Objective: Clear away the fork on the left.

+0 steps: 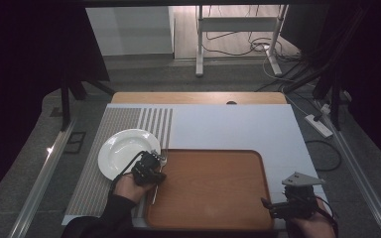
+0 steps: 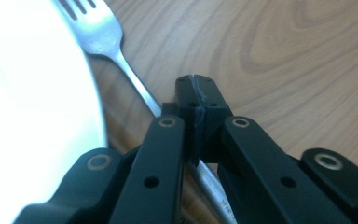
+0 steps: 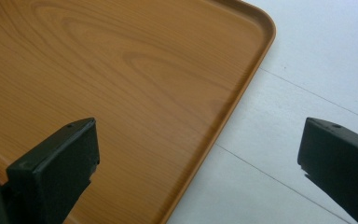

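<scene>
Right gripper (image 1: 268,204) sits at the near right corner of the wooden tray (image 1: 213,188), jaws spread wide and empty, straddling the tray's rim. Left gripper (image 1: 155,157) is at the tray's far left corner, jaws pressed together above the fork (image 2: 103,38) handle; actual grip cannot be confirmed. The fork lies just beside the white plate (image 1: 121,148).

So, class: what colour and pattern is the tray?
The tray is orange-brown with a wood-grain pattern, clearest in the right gripper view.
</scene>
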Action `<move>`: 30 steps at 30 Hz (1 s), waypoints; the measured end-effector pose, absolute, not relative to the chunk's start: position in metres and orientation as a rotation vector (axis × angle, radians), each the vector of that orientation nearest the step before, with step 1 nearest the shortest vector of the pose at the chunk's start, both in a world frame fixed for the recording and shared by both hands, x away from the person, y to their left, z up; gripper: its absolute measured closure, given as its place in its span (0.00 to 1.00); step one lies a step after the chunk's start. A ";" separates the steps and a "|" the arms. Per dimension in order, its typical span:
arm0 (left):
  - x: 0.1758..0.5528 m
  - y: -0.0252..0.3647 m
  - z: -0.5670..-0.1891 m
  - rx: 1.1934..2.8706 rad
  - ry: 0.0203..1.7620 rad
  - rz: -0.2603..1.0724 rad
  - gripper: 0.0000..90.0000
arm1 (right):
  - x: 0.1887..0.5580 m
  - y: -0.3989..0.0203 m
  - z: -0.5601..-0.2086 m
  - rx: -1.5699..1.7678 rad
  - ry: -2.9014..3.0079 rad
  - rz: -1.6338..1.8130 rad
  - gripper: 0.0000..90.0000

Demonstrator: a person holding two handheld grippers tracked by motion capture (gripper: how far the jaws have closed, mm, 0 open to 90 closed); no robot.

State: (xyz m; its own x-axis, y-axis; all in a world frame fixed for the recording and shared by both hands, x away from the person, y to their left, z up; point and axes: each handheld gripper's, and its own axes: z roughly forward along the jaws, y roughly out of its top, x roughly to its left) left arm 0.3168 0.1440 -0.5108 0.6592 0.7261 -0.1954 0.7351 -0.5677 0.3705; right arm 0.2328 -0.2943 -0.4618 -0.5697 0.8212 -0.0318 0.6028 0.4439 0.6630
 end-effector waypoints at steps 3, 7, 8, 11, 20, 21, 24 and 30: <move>0.318 0.147 -0.512 2.437 1.151 -0.047 0.99 | 0.233 -0.294 -0.462 1.212 2.353 0.869 0.00; 0.318 0.147 -0.512 2.420 1.133 -0.073 0.97 | 0.233 -0.294 -0.462 1.210 2.354 0.867 0.00; 0.317 0.146 -0.511 2.418 1.124 -0.067 0.96 | 0.233 -0.294 -0.462 1.211 2.353 0.868 0.00; 0.316 0.145 -0.507 2.406 1.090 -0.046 0.91 | 0.233 -0.294 -0.462 1.212 2.352 0.869 0.00; 0.313 0.152 -0.495 2.334 1.039 0.046 0.57 | 0.233 -0.294 -0.462 1.217 2.347 0.874 0.00; 0.313 0.153 -0.494 2.320 1.038 0.049 0.54 | 0.232 -0.294 -0.462 1.218 2.346 0.874 0.00; 0.312 0.158 -0.491 2.284 1.023 0.061 0.43 | 0.233 -0.294 -0.462 1.219 2.346 0.875 0.00; 0.310 0.165 -0.489 2.224 1.023 0.079 0.27 | 0.233 -0.295 -0.462 1.220 2.348 0.872 0.00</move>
State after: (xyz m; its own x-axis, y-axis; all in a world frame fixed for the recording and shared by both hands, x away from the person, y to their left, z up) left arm 0.3100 0.1646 -0.4888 0.6895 0.6916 -0.2150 0.6507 -0.4611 0.6033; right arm 0.2326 -0.2945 -0.4616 -0.5656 0.8242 -0.0280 0.6062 0.4385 0.6635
